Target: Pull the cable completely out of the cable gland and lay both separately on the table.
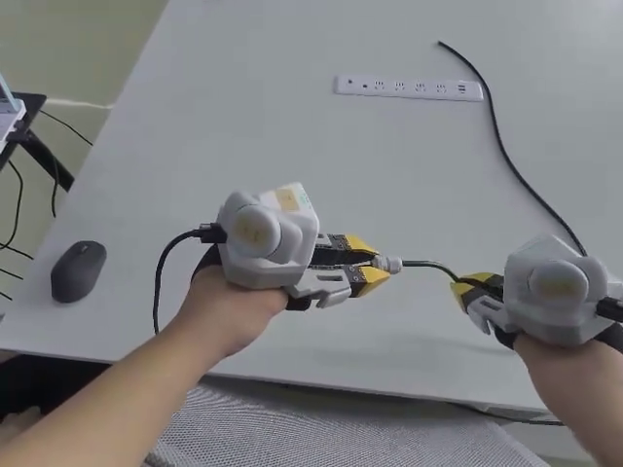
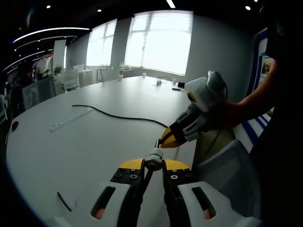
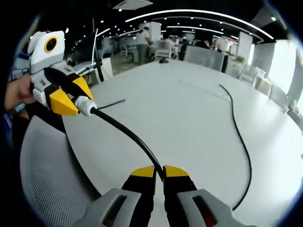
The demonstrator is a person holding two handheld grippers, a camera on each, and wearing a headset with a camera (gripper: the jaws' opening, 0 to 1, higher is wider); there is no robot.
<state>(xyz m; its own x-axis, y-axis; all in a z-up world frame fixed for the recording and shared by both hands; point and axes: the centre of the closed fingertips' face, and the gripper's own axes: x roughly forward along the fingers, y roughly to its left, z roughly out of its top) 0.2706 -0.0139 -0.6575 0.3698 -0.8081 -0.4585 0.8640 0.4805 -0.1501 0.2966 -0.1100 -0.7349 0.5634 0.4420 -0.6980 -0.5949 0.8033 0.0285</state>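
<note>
Cable (image 3: 128, 132) in gland (image 3: 85, 105)
Left claw (image 1: 375, 265) clamps gland, right claw (image 3: 159, 169) clamps cable (span plain in right gripper view); both held level.

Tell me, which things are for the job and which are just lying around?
For the job: cable gland, cable, left tongs holding the gland, right tongs holding the cable.

Just lying about: power strip, computer mouse, mesh chair.
</note>
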